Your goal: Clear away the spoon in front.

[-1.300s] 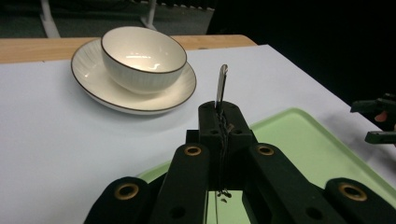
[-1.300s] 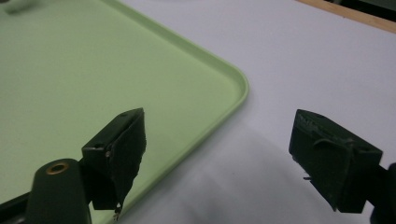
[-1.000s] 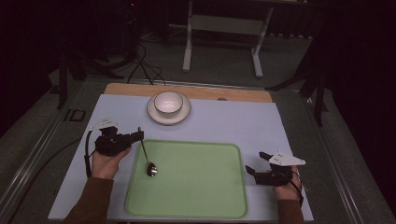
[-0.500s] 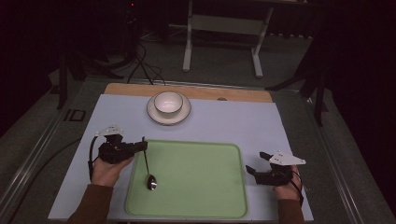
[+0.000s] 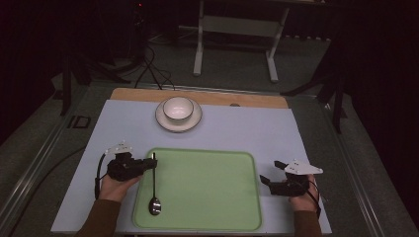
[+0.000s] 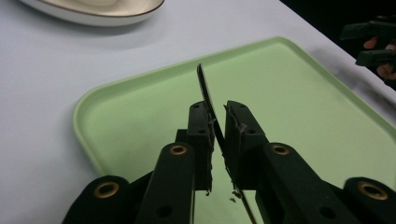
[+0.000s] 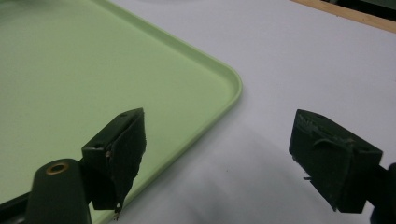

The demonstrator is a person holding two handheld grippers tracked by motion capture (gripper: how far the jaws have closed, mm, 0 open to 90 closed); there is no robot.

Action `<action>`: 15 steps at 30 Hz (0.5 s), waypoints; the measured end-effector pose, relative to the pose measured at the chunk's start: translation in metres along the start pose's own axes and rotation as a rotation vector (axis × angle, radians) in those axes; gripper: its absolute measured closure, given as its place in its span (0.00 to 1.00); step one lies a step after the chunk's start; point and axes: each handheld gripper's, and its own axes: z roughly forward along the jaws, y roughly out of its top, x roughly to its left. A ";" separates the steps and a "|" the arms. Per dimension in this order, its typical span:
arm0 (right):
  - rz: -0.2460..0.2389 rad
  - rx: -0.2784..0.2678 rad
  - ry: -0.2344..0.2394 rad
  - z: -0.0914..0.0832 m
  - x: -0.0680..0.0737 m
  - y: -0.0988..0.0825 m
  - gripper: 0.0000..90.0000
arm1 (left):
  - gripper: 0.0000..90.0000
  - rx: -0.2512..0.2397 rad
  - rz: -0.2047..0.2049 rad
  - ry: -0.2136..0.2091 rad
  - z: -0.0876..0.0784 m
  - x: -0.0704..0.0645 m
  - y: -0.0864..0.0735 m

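I take the green tray point(image 5: 207, 192) as my landmark and work outward from my side of the desk point(image 5: 276, 133). The spoon point(image 5: 154, 190) lies along the tray's left part, its bowl toward the near rim and its handle pointing at the far rim. My left claw point(image 5: 148, 164) sits at the tray's left edge, up by the handle's far end. In the left gripper view the handle point(image 6: 205, 93) runs between the pads point(image 6: 201, 135), and the jaws have just been opening, so a slim gap shows on each side and the grip looks let go.

I judge the step in hand to be the release of the spoon onto the tray. To do it well I should spread the jaws a little wider before drawing back, then pull straight away from the handle so neither pad drags it or flicks the spoon off the tray.

My right claw point(image 5: 271, 173) rests just off the tray's right edge, jaws wide apart and empty. Beyond the tray's far rim stands a white bowl point(image 5: 178, 108) on a saucer point(image 5: 170, 123), well apart from the spoon.
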 end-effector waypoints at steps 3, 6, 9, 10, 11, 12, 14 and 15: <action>-0.001 0.001 0.000 0.000 0.000 0.000 0.20 | 0.89 0.011 0.002 0.000 0.002 0.003 -0.002; -0.001 0.000 0.000 0.000 0.000 0.000 0.20 | 0.89 0.021 0.010 0.003 0.004 0.004 -0.003; 0.000 -0.001 0.000 0.000 0.000 0.000 0.20 | 0.88 0.037 0.008 0.003 0.007 0.006 -0.004; 0.000 -0.001 -0.001 0.000 0.000 0.000 0.20 | 0.87 0.043 0.007 0.003 0.008 0.007 -0.005; 0.000 -0.002 -0.001 0.000 0.000 0.000 0.20 | 0.87 0.048 0.007 0.007 0.009 0.007 -0.005; 0.001 -0.001 -0.002 0.000 0.000 0.000 0.20 | 0.86 0.058 0.010 0.010 0.010 0.008 -0.006; 0.000 -0.002 -0.003 -0.001 0.000 0.000 0.20 | 0.86 0.067 0.008 0.013 0.012 0.008 -0.007; 0.000 -0.003 -0.003 -0.001 0.000 0.000 0.20 | 0.86 0.071 0.011 0.013 0.013 0.009 -0.008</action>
